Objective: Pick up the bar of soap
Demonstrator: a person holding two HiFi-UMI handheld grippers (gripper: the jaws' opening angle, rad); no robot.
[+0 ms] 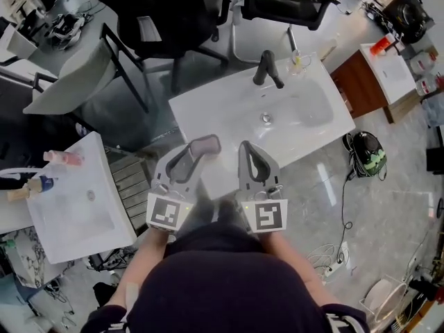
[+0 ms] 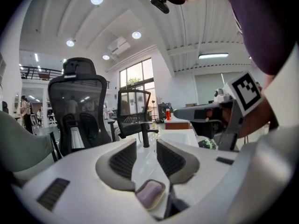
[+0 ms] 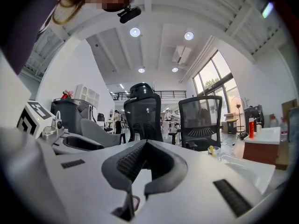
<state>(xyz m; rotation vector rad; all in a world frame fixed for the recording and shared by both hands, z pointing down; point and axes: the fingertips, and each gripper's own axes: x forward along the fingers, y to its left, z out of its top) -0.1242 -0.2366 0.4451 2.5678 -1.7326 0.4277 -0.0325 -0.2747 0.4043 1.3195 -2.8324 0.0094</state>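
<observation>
On the near lip of the white sink desk (image 1: 229, 109), the bar of soap (image 2: 150, 193) lay flat in a grey dish (image 2: 161, 185), open to a straight-on pinch. You held your left claw (image 2: 146, 143) lined up above it, jaws apart and empty, with the soap low in the gap beyond them. Your right claw (image 3: 145, 143) hung alongside, jaws pressed together on nothing, likely parked clear. That soap looked mauve, rounded, smooth and probably slippery.

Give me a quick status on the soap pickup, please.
Left gripper open; right gripper shut, empty. Soap low between left jaws, not gripped. Nothing in the way.
</observation>
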